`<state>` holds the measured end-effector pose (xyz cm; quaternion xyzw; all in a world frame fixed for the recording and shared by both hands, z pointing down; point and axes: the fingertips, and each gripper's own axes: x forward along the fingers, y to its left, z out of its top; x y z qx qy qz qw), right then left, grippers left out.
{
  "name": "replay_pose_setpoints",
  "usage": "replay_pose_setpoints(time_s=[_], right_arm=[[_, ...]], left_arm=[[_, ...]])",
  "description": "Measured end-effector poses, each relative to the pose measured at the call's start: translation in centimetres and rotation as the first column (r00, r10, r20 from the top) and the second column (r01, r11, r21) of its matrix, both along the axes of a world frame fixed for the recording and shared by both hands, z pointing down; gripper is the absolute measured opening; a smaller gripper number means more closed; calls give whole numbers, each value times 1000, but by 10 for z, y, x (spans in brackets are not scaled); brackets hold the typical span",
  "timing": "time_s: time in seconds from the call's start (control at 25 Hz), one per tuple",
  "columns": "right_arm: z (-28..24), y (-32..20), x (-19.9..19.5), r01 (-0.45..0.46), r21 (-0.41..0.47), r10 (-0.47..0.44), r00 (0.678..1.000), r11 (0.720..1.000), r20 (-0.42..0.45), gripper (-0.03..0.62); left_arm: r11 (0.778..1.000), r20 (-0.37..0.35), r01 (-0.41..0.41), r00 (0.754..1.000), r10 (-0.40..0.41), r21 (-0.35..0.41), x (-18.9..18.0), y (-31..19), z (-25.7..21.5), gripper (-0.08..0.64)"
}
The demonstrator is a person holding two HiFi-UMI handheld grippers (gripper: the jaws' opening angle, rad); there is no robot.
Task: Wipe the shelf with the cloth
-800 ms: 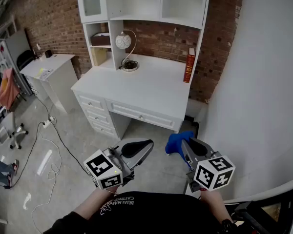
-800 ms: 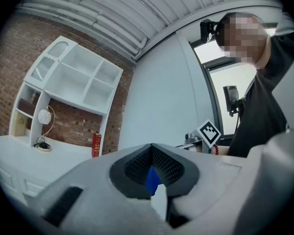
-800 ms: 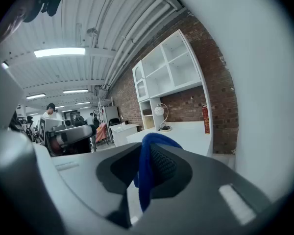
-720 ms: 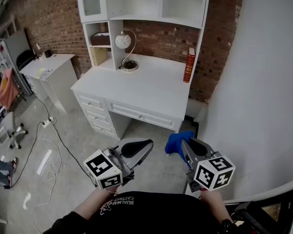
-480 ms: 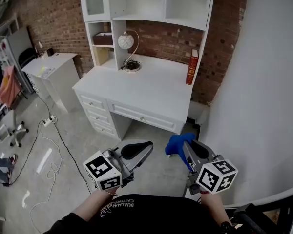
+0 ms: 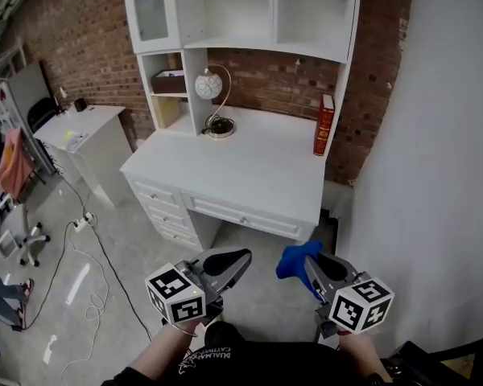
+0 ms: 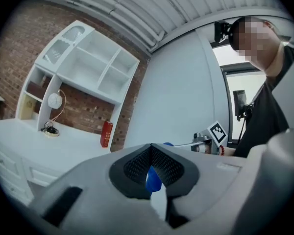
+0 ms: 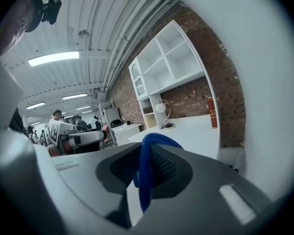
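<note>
A brick wall and a white desk with its shelf above are now framed lower and fuller than a moment ago, and both grippers are seen nearer the bottom edge, so the approach is judged to be under way, with no wiping begun. The blue cloth is held clamped in the right gripper, well short of the shelf. The left gripper is carried closed and empty. In the right gripper view the cloth is shown pinched between the pads, which cannot be checked from the head view.
</note>
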<state>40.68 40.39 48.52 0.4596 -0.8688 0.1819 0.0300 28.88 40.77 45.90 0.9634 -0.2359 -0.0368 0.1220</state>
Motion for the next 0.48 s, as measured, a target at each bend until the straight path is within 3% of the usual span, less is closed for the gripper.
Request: replay_pose_setpoints(time_s=[0.16,0.36,0.48], right_arm=[[6,-40,-8,-60,-37,60,998,998,4,57],[-12,-108,-41,-104,-25,104,995,994,0,57],[-18,-147,-71,-109,-27,109,994,994,-2,57]], left_arm=[[994,-8,-57,998,56,-90,-13,-46,16,-3],[988,47,-143,988,145,-55,-41,-113,1,-3],[987,79,-149,985,153,-54,-73,-155,-7,-3]])
